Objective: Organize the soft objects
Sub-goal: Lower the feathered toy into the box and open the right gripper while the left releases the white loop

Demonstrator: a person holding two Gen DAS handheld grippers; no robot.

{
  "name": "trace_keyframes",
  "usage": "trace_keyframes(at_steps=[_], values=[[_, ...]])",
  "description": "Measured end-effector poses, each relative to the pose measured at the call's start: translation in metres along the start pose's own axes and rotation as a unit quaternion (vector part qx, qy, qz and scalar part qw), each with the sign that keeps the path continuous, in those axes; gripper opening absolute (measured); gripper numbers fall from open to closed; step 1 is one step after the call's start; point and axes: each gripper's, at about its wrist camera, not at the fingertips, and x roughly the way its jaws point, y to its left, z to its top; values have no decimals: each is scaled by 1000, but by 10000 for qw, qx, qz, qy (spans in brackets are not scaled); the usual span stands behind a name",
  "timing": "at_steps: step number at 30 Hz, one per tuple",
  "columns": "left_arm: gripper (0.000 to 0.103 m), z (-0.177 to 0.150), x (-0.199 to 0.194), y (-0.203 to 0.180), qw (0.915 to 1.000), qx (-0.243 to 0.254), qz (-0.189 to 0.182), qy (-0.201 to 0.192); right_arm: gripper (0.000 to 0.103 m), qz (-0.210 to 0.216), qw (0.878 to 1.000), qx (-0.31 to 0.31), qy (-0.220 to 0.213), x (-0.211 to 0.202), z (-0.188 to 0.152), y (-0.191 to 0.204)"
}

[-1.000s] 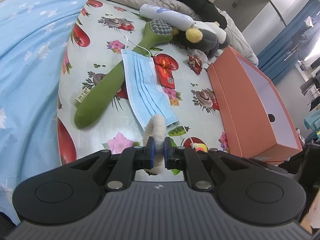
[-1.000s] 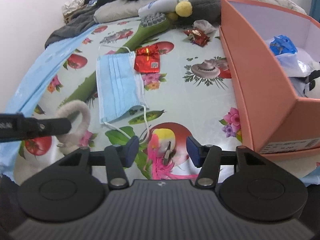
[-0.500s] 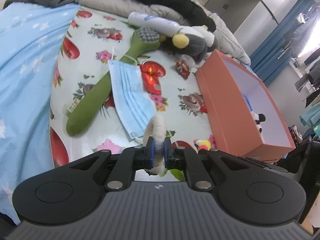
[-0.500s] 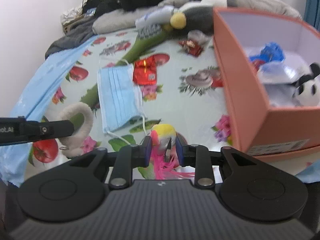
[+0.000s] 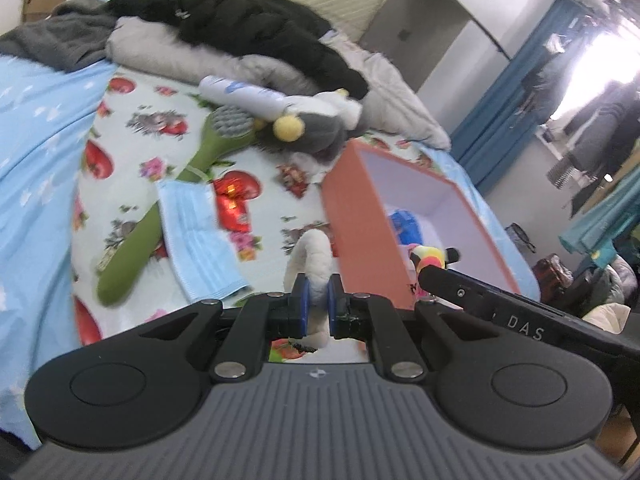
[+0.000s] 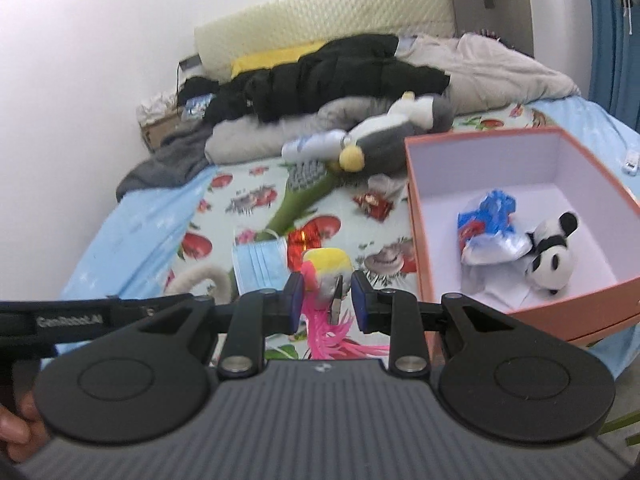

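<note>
my left fingers pinch the cream plush ring, my right fingers grip the rainbow toy; either could slip short of the orange box.

White letters "DAS" stood on the black arm of the right tongs in the left wrist view, and a blurred white mark reading roughly "GenRobot.AI" ran along the black arm of the left tongs in the right wrist view.
</note>
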Motion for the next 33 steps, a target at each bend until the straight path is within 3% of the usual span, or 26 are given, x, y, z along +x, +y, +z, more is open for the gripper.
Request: trace_keyframes(at_steps=[11,18,25,33], values=[[11,6,24,-66,9966,454,-663,160,29,-463,9982,216,-314,-47,6,-39],[11,10,51,-106,9916,766,-977,371,29,-857,9947,476,-318,-55,4,-78],[11,22,96,-136,9867,982,-1118,652,30,-1007,9926,628,-263,-41,12,-109],[11,41,177,-151,9821,1161,-1013,1079,30,-1106,9909,757,-85,14,29,-151]])
